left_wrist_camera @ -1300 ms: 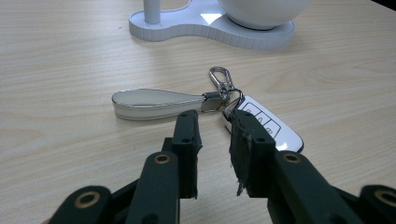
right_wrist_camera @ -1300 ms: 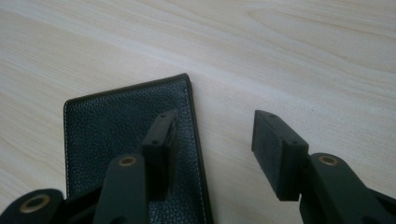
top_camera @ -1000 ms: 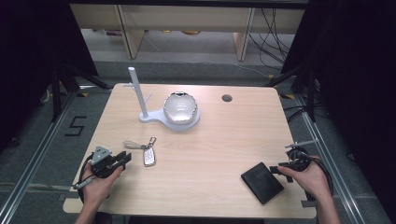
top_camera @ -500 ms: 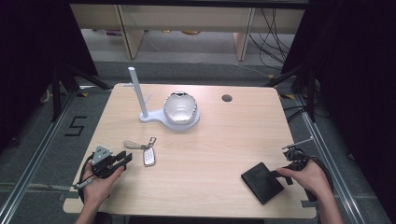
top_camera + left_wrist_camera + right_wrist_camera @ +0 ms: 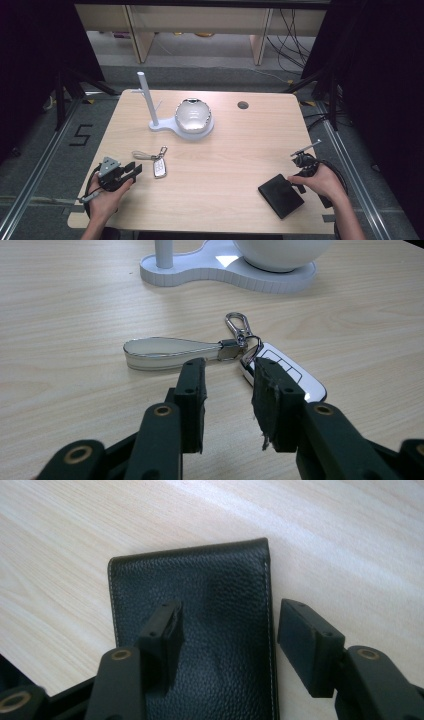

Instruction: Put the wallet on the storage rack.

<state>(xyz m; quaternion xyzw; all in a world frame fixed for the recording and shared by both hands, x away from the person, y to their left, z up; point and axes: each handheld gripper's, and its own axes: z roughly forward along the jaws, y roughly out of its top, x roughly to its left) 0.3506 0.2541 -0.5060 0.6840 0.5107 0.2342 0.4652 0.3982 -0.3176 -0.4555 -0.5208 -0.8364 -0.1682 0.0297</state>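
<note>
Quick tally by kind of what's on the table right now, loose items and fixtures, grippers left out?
Car key fob with strap: 1
Black leather wallet: 1
White stand with post and shiny bowl: 1
Total: 3

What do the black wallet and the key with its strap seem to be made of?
The wallet looks like black leather or an imitation: pebbled grain, pale stitching along one edge. The key fob seems glossy white plastic with a shiny chrome-like rim. Its strap looks like cream leather or vinyl, edged in bright metal, and the clip is polished metal.
</note>
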